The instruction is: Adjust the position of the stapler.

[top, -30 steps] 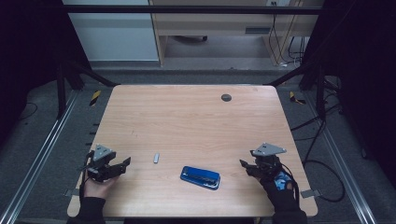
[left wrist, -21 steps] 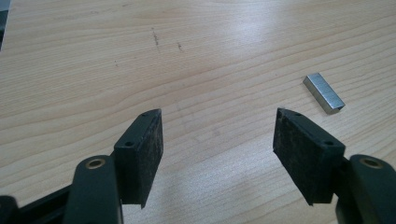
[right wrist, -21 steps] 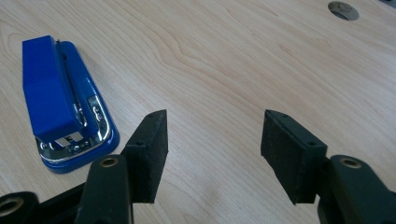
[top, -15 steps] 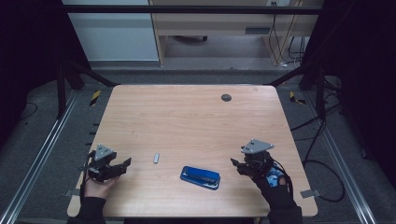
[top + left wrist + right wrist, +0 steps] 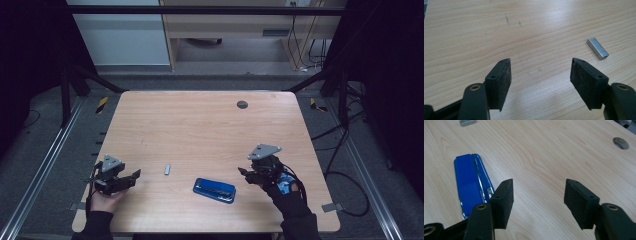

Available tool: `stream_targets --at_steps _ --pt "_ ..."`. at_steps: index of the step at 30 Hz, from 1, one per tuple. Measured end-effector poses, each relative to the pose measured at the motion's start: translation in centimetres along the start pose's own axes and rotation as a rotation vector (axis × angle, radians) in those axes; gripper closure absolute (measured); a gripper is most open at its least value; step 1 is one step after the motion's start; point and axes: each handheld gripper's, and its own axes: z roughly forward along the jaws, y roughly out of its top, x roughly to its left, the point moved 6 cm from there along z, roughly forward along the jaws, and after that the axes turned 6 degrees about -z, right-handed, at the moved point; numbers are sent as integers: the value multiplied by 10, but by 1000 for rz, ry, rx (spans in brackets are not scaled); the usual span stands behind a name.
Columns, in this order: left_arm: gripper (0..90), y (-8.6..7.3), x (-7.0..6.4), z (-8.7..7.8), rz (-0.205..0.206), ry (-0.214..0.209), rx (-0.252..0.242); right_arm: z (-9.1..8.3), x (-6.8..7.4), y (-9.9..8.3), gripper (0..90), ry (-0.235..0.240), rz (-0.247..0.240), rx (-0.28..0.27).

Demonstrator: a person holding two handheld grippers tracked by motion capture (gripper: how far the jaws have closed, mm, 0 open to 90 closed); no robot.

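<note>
A blue stapler (image 5: 214,189) lies flat near the table's front edge, with a metal strip along it (image 5: 471,182). A small grey block of staples (image 5: 167,169) rests to its left (image 5: 597,48). My left gripper (image 5: 131,176) hovers at the front left, open with nothing between its jaws (image 5: 540,75), the staples ahead to its right. My right gripper (image 5: 245,173) is open too (image 5: 537,192), just right of the stapler, which lies by its left jaw.
The wooden table (image 5: 200,130) has a round cable hole (image 5: 242,104) at the back right (image 5: 621,143). Cables trail on the floor to the right. A dark frame and rails run along both sides.
My right gripper has moved left and a little forward, closing in on the stapler's right end. The left gripper has stayed where it was.
</note>
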Motion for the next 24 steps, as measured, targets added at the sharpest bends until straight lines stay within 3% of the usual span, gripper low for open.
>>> stream_targets --at_steps 6,10,12,20,24 --pt "331 0 0 0 0 -1 0 10 11 11 401 42 -63 64" --pt "330 0 -1 0 0 -3 -1 15 15 15 394 33 -60 60" --pt "329 0 0 0 2 -1 1 19 17 17 436 38 -61 53" --pt "329 0 -1 0 -1 -1 2 18 21 25 492 92 -74 42" --pt "329 0 0 0 0 -1 5 20 26 31 468 159 -108 59"
